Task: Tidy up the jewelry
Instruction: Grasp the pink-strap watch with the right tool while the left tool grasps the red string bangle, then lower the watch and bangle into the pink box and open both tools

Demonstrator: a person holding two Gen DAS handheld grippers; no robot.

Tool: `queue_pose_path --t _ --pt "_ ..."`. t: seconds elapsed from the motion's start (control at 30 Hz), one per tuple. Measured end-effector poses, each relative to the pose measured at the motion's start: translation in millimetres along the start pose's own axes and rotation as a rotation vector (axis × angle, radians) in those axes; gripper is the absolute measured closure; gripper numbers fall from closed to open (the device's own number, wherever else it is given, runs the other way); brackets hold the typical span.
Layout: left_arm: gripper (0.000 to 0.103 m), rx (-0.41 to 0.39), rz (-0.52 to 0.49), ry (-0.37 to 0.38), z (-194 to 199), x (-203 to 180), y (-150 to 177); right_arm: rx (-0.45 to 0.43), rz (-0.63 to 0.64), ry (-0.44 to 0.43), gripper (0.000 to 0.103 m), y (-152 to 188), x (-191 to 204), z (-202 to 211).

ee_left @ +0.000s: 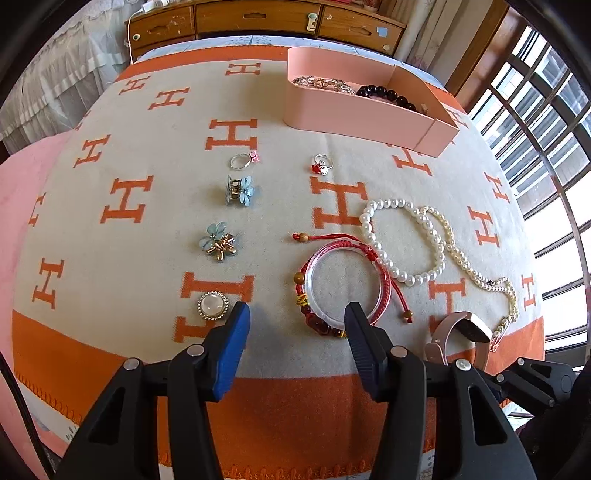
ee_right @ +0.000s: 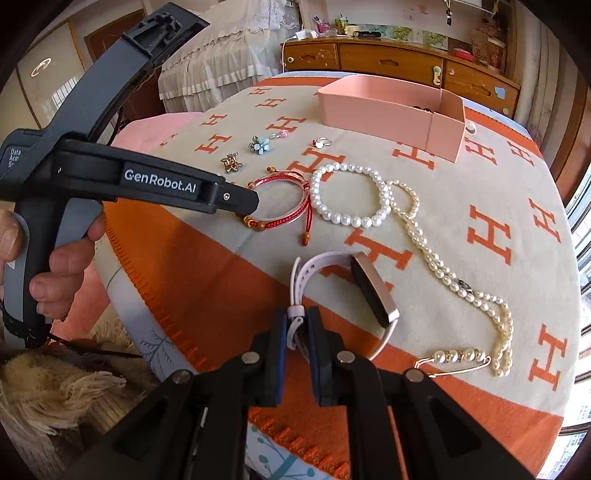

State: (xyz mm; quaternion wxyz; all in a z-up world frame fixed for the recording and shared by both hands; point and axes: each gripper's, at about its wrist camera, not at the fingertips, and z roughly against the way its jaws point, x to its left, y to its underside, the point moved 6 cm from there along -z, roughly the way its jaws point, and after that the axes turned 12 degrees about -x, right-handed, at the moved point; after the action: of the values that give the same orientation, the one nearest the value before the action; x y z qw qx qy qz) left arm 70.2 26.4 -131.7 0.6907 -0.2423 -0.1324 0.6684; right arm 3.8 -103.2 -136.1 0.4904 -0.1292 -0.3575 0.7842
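Observation:
My right gripper [ee_right: 298, 321] is shut on the pale strap of a smartwatch [ee_right: 373, 291] that rests on the orange blanket edge; the watch also shows in the left wrist view [ee_left: 461, 332]. My left gripper [ee_left: 295, 321] is open and empty, low over the blanket, its right finger by a red cord bracelet with a clear bangle [ee_left: 347, 284]. A pearl bracelet [ee_left: 406, 240], a pearl necklace [ee_right: 461, 284], two rings [ee_left: 321, 164], blue flower clips [ee_left: 240, 190] and a round white brooch [ee_left: 212, 304] lie loose. A pink box [ee_left: 354, 114] at the back holds dark beads and chains.
The orange and cream blanket [ee_left: 147, 229] covers a round table. A wooden dresser [ee_left: 258, 22] stands behind it. A window with bars [ee_left: 546, 147] is to the right. A skirted bed [ee_right: 221, 55] is at the left rear.

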Motion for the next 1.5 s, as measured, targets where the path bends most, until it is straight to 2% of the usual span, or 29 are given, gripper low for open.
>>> queue_pose_path --t 0.1,0.13,0.2,0.27,0.43,0.7,0.93,1.03,1.07,1.23,1.37,1.5 --pt "0.053 0.022 -0.001 0.005 -5 0 -4 -0.007 -0.014 -0.015 0.092 1 -1 0" --pt "0.059 0.034 0.004 0.009 -8 0 -5 -0.009 -0.019 -0.020 0.093 0 -1 0" --pt "0.065 0.033 -0.003 0.000 -10 0 -9 -0.011 -0.031 -0.029 0.092 1 -2 1" --pt "0.075 0.046 -0.008 -0.004 -14 -1 -12 -0.014 -0.041 -0.038 0.092 1 -3 1" --pt "0.083 0.071 -0.051 -0.031 -20 -8 -19 -0.017 -0.059 -0.053 0.093 0 -6 1" --pt "0.083 0.077 -0.209 -0.058 -32 -37 -33 -0.020 -0.082 -0.071 0.092 -2 -8 -1" --pt "0.083 0.107 -0.353 -0.031 -41 -53 -45 -0.017 -0.103 -0.077 0.093 -3 -11 -1" --pt "0.087 0.133 -0.401 -0.009 -44 -58 -48 -0.018 -0.119 -0.082 0.093 -3 -13 -1" --pt "0.092 0.144 -0.405 0.002 -44 -59 -48 -0.018 -0.123 -0.084 0.093 -3 -13 -1" --pt "0.099 0.181 -0.374 0.044 -47 -61 -54 -0.018 -0.147 -0.088 0.093 -3 -16 -2" --pt "0.099 0.201 -0.286 0.082 -47 -51 -58 -0.022 -0.158 -0.050 0.093 -6 -19 -2" --pt "0.099 0.191 -0.203 0.110 -39 -42 -66 -0.070 -0.183 -0.031 0.094 -23 -25 11"
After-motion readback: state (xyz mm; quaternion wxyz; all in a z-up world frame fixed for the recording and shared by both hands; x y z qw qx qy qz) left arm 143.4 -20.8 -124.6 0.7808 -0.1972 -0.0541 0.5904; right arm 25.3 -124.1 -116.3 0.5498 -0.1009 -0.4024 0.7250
